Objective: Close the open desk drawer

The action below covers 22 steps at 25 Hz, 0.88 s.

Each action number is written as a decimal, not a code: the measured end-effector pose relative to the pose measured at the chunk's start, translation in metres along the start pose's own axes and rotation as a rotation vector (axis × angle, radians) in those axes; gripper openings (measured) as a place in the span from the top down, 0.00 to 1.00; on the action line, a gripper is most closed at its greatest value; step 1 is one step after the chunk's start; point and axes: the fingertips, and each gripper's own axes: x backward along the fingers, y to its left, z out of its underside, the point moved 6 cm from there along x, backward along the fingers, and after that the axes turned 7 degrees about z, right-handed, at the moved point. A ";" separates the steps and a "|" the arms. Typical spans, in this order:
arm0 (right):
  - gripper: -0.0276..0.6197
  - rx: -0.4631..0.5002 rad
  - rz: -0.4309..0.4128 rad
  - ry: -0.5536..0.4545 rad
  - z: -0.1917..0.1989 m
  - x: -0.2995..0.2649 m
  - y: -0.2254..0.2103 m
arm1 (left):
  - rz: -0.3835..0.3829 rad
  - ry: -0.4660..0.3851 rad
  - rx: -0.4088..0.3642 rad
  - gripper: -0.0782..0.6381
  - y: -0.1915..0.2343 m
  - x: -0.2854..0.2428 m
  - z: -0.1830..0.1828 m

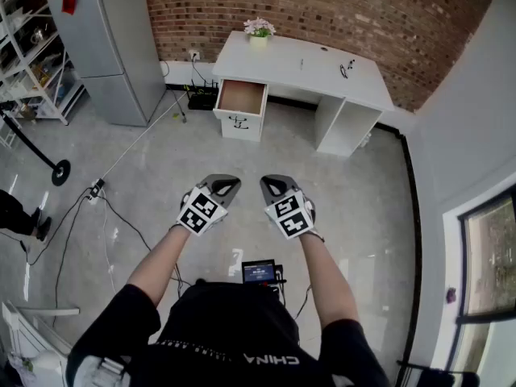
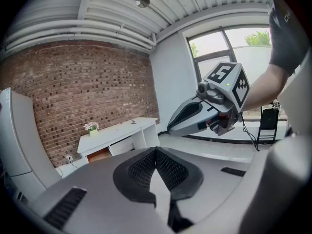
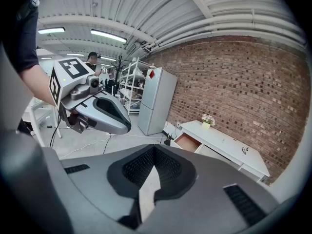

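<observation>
Nearest the head cam, a black shirt (image 1: 226,329) is seen at frame bottom, w/ a small lit screen (image 1: 260,272) just beyond it at the waist. The L forearm (image 1: 161,256) and R forearm (image 1: 326,272) are held out fwd, side by side. The L gripper (image 1: 229,184) and the R gripper (image 1: 271,183) are held above the grey floor (image 1: 355,192), near each other but not touching, each w/ its marker cube facing up. In the L gripper view the jaws are seen pressed together at the tips, w/ nothing between them. The same is seen in the R gripper view: tips met, nothing pinched. Each gripper is also caught in the other's view, off to 1 side, in mid-air.

The white desk (image 1: 310,64) is set against the brick wall (image 1: 363,14), straight ahead and well apart from both grippers. Its drawer (image 1: 242,97) is pulled out at the desk's L end as seen from the head cam, brown inside showing, front panel toward the person. It is touched by neither gripper. A small pot of flowers (image 1: 259,30) is stood on the desktop above the drawer, at the back edge. A small dark item (image 1: 347,69) lies toward the R end, too small to be identified. A grey fridge (image 1: 113,43) is stood L of the desk, w/ shelving (image 1: 28,51) further L. Cables (image 1: 109,212) are trailed over the floor at L.
</observation>
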 end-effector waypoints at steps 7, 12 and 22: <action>0.93 0.010 -0.002 -0.002 -0.001 -0.003 -0.001 | -0.004 -0.005 0.011 0.87 0.003 -0.002 -0.002; 0.93 0.013 -0.007 -0.011 -0.002 -0.006 0.000 | -0.014 -0.001 0.009 0.87 0.005 -0.002 0.001; 0.93 0.006 -0.027 -0.015 -0.004 -0.007 0.003 | -0.017 0.012 0.001 0.87 0.006 -0.002 0.003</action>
